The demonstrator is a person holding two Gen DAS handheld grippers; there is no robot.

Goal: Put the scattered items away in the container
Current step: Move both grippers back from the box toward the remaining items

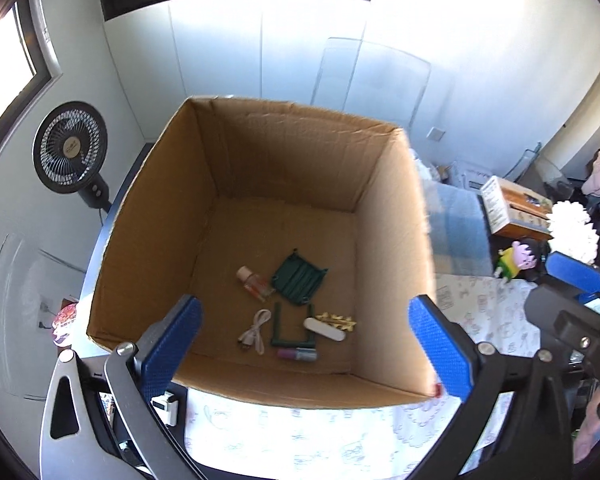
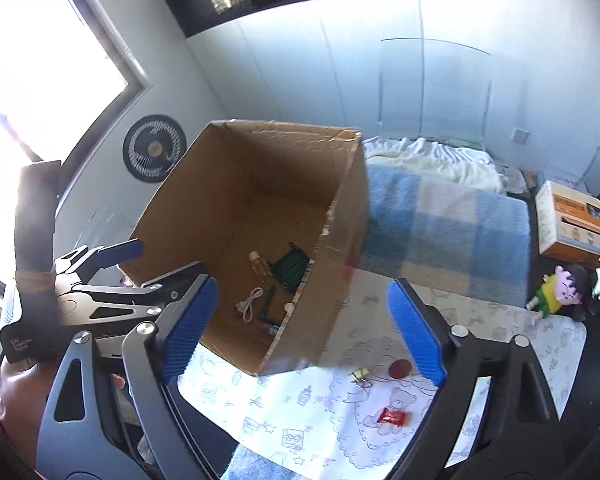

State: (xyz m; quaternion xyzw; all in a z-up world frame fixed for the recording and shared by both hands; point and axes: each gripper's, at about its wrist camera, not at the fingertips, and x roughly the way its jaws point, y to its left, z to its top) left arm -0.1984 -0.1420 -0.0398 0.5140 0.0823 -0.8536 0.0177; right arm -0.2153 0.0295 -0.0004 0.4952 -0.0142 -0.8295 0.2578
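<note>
An open cardboard box [image 1: 392,240] stands on a patterned white cloth [image 1: 300,436]; it also shows in the right wrist view [image 2: 332,292]. Inside lie a small clear bottle [image 1: 254,282], a green plastic piece [image 1: 299,280], a white cable [image 1: 256,332], a white oval item [image 1: 325,329], a gold clip [image 1: 338,321] and a purple tube [image 1: 298,355]. My left gripper [image 1: 306,354] is open and empty above the box's near edge. My right gripper [image 2: 302,338] is open and empty to the box's right. On the cloth lie a red wrapped candy [image 2: 393,417], a gold binder clip [image 2: 360,376] and a brown round item [image 2: 399,369].
A black fan [image 1: 69,148] stands left of the box. A blue checked blanket [image 2: 444,232] lies behind the cloth. A cartoon doll [image 2: 560,292], a printed carton [image 2: 572,220] and a white fluffy thing [image 1: 572,232] sit at the right. The left gripper [image 2: 112,280] shows left of the box.
</note>
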